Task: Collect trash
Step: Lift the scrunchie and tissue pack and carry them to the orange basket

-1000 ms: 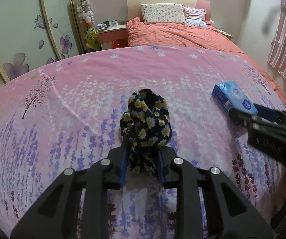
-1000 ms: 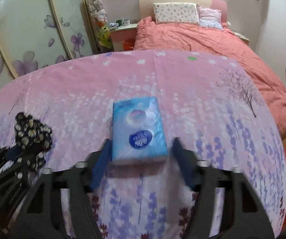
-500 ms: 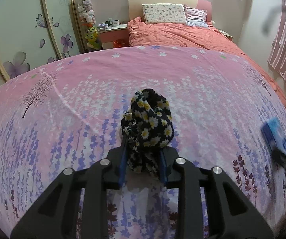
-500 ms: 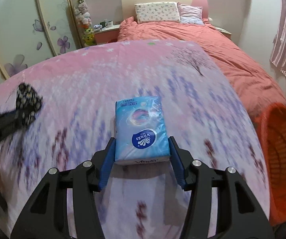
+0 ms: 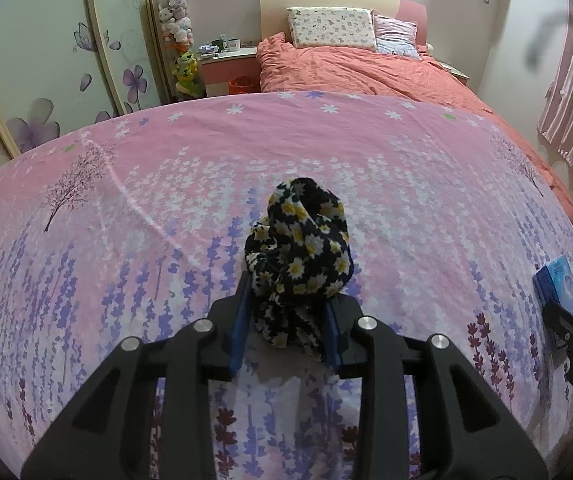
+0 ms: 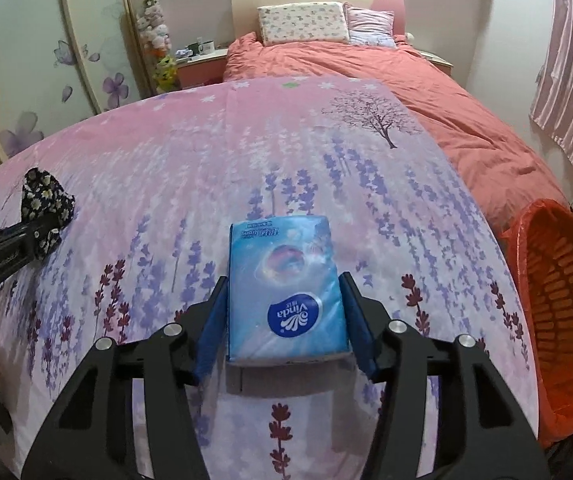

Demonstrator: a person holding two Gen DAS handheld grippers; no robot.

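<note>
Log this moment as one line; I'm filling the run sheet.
left gripper: jaws opening around floral cloth | right gripper: tissue pack held | orange basket: beside bed

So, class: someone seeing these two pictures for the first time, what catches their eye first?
Probably the black daisy-print cloth bunched between the left gripper fingers, which are opening, on the pink flowered sheet. Next, the blue tissue pack in the right gripper, with the orange basket at right.

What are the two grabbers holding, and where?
The right gripper clamps the blue tissue pack by its long sides. The left gripper, jaws opening, has the flowery cloth bundle's lower end between them.
</note>
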